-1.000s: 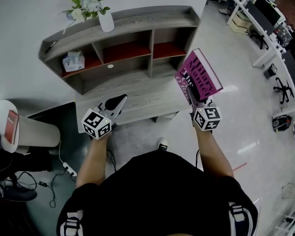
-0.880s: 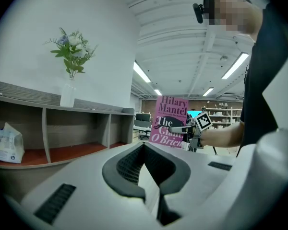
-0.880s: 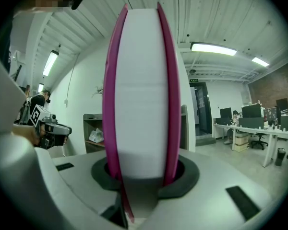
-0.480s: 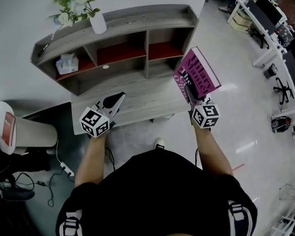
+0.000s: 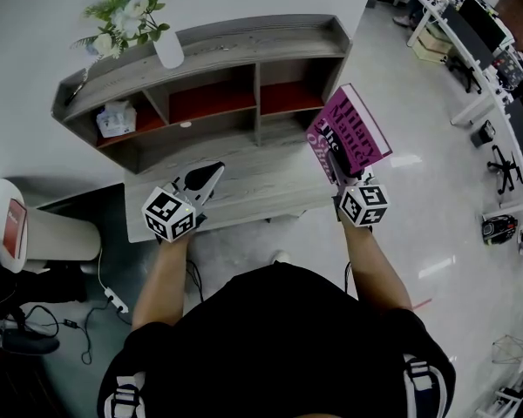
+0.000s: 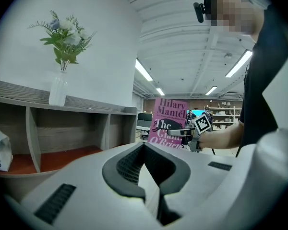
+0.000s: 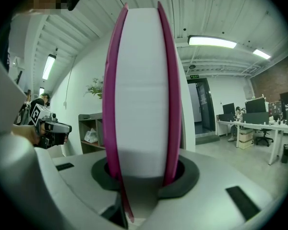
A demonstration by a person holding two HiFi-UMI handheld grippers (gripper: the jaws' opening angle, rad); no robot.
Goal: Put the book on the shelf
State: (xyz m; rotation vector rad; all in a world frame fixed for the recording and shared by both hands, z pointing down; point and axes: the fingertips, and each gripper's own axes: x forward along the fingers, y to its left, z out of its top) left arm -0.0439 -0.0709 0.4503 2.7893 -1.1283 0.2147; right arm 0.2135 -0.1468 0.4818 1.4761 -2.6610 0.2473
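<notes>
The cover of the book [image 6: 170, 121] reads "Hilary Mantel" at the top, "The" below it and "O'Brien" at the bottom, the middle line partly covered; a green sign [image 7: 194, 76] beyond is too small to read

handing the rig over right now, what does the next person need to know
Left gripper: shut, nothing in it, held over the unit's lower board.
Right gripper: shut on the book, which is pink, upright and not yet on the shelf.
Shelf: tissue pack in the left compartment, vase of flowers on top.
Done: book is in hand, in front of the shelf's right end.
Left: slide the book into a compartment, probably the right compartment, then let go.
</notes>
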